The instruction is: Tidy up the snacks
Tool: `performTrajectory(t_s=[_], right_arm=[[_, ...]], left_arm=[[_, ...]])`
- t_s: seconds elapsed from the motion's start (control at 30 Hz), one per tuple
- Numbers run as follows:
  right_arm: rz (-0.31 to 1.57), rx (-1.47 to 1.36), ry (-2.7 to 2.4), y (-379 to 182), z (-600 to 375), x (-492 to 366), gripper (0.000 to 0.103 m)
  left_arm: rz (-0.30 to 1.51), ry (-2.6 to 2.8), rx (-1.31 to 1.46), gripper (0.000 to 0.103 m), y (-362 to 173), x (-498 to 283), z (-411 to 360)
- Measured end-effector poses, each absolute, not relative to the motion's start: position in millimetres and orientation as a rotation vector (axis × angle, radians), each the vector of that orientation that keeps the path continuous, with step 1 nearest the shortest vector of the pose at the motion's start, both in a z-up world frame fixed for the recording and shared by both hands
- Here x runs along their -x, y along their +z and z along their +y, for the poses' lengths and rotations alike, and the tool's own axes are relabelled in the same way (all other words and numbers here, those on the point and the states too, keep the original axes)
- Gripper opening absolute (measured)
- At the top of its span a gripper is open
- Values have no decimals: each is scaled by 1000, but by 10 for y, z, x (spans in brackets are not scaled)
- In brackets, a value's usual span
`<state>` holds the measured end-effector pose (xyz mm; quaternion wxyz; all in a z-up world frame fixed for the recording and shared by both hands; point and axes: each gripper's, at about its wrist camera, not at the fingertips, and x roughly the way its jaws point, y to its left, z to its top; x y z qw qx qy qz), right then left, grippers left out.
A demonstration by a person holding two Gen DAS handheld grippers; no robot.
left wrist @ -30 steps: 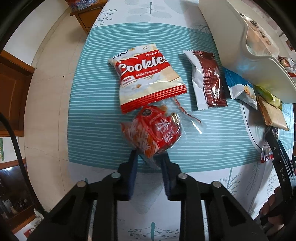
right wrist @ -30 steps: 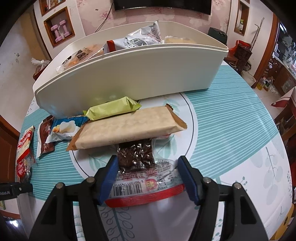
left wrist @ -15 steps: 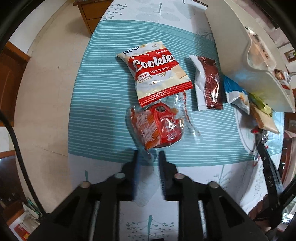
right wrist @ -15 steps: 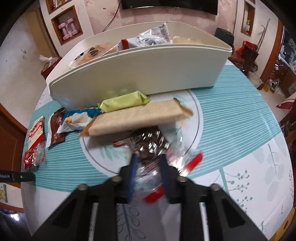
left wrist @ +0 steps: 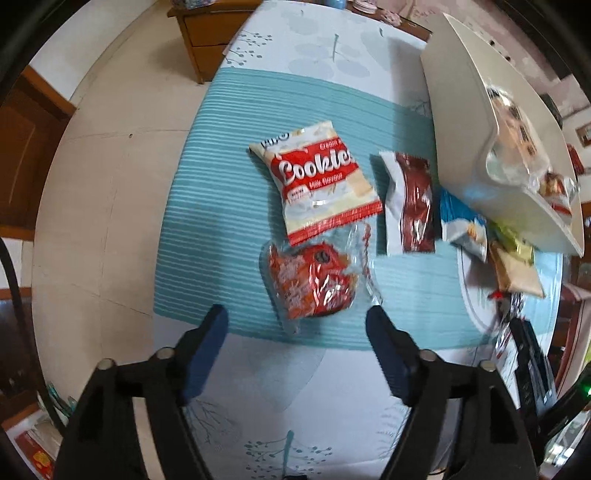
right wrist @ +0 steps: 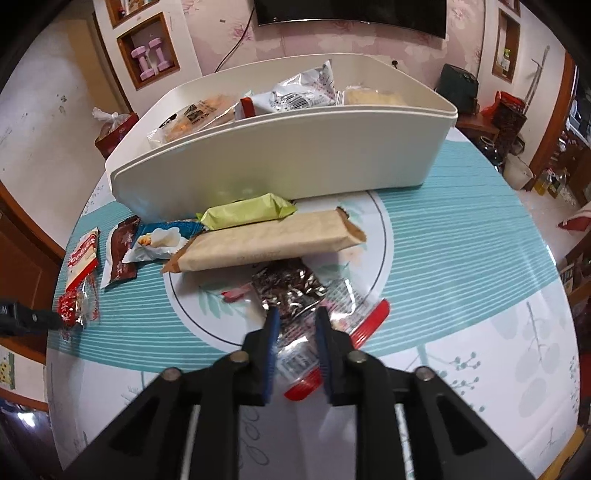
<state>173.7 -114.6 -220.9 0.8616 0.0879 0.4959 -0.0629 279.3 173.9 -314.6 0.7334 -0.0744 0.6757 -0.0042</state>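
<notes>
While both grippers sit near the white bin (right wrist: 280,155) on the table (right wrist: 461,258):
Left gripper (left wrist: 295,317): fingers wide apart, holding nothing, red snack bag (left wrist: 312,280) just ahead, well apart from the bin.
Right gripper (right wrist: 294,319): fingers narrow, pinching the clear chocolate packet (right wrist: 291,295), near the bin.

A home living room: wall-mounted television (right wrist: 351,14), patterned tablecloth (right wrist: 461,258), wooden cabinet (left wrist: 207,40).

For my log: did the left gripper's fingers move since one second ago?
Yes. The left gripper opened wide and backed off the red candy bag, which lies below the Cookies pack.
</notes>
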Motion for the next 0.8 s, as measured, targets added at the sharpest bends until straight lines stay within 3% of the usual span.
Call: performTrajectory(t_s=[0.03,0.17,0.23,0.3,0.8], right_arm=[[1038,-177,-129,-2206,-1166,-1741,43],[1037,-157,-99,-2206,-1202,-1767,47],[1038,-121,-74,-2213,-1174,-1792,60],[1022,-66,-45,-2200,-1141,-1807,65],[1069,88,79,-2382,-1010,-2028,74]], left_arm=[[1486,-5,169,77,-3146,-2816,1738],[1495,13,185,83,-3162,-2917,1732],[1503,20,192,83,-3187,-2967,1731],[1512,27,203,83,-3204,-3013,1720],[1564,96,265,83,-3323,-3251,1861]])
